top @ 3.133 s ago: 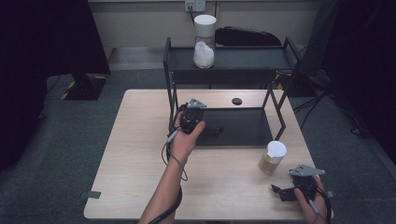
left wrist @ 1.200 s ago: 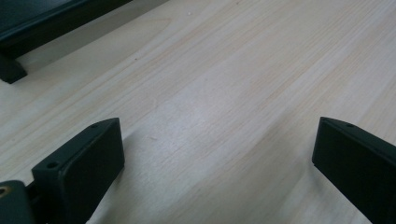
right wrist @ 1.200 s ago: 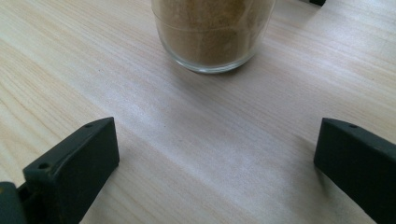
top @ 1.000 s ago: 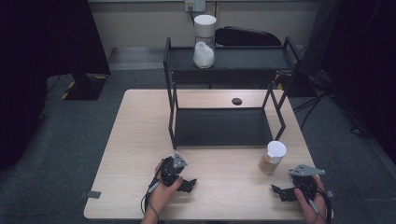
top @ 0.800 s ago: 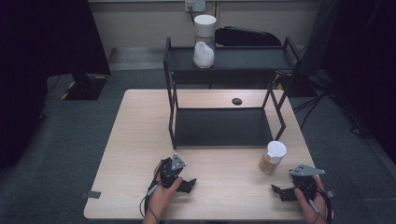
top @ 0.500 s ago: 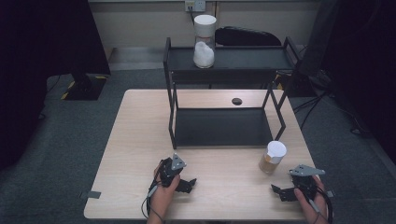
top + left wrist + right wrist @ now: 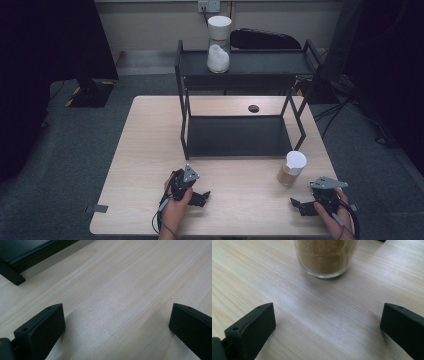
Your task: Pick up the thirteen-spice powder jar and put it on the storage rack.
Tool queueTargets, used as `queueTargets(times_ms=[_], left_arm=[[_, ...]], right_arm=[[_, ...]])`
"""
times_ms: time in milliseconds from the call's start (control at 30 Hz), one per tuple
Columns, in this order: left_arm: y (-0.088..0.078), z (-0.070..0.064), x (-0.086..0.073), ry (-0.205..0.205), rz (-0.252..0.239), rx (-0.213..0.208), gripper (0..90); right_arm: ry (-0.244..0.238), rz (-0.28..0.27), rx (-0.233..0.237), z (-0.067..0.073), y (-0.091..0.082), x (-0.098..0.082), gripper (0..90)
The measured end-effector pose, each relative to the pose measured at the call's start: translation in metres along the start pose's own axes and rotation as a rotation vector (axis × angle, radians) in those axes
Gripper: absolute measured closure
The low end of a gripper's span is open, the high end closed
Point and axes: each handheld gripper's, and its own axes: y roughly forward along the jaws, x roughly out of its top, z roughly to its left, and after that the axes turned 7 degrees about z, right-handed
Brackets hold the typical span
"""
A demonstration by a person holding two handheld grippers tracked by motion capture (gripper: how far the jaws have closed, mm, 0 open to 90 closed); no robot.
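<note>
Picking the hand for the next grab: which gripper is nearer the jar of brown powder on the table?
Right. The right gripper sits just in front of the jar of brown powder, jaws open toward it. The left gripper rests farther off to the jar's left, open over bare table.

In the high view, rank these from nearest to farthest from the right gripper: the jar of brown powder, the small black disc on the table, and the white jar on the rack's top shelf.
From the right gripper:
1. Jar of brown powder, just ahead on the table, slightly left.
2. Small black disc, far side of the table, behind the rack.
3. White jar, on the top shelf, farthest back.
</note>
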Motion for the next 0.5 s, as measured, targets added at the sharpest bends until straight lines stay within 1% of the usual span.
queueTargets(times_ms=[300, 433, 500], left_arm=[[0.0, 0.0001, 0.0, 0.0, 0.0, 0.0, 0.0], [0.0, 0.0001, 0.0, 0.0, 0.0, 0.0, 0.0], [0.0, 0.0001, 0.0, 0.0, 0.0, 0.0, 0.0]], right_arm=[[-0.003, 0.001, 0.001, 0.0001, 0.0001, 0.0005, 0.0], [-0.019, 0.007, 0.005, 0.0004, 0.0003, 0.0039, 0.5], [-0.046, 0.004, -0.01, 0.0045, -0.0004, 0.0069, 1.5]])
